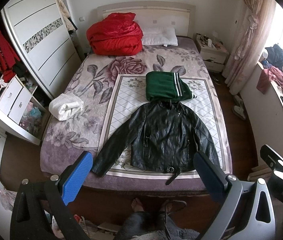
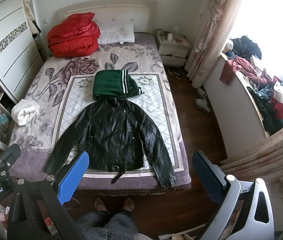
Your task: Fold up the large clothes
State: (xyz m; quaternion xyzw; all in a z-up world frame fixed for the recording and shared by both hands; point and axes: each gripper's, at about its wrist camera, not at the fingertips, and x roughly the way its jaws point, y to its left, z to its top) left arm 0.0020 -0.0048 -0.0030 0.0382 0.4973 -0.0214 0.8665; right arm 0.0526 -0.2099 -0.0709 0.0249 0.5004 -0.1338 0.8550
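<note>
1. While both grippers are held above the foot of the bed (image 1: pixel 65 150), the black leather jacket (image 1: pixel 161 134) is seen spread flat, front up, on a quilted floral mat (image 1: pixel 121 100), sleeves angled outward, well apart from either tool.
2. Left gripper (image 1: pixel 143 172): fingers spread wide, nothing between them; the jacket's hem lies beyond the gap. Right gripper (image 2: pixel 141 170): likewise spread and empty, hem and belt strap (image 2: pixel 119 175) seen between its fingers.
3. In the left wrist view the jacket's right cuff is hidden behind the dark finger pad (image 1: pixel 207 172); in the right wrist view the opposite cuff is partly covered by the blue pad (image 2: pixel 75 172).
4. The jacket collar is overlapped by a folded green garment (image 1: pixel 165 87) with white-striped ribbed trim; the collar's shape cannot be made out.
5. Jacket surface: glossy, creased; a diagonal zip and a metal ring at the hem are noted.
6. Also recorded: rolled white towel (image 1: pixel 65 106), crumpled red quilt (image 1: pixel 115 34), white pillow (image 1: pixel 159 35), clothes heaped on the windowsill (image 2: pixel 261 92).
</note>
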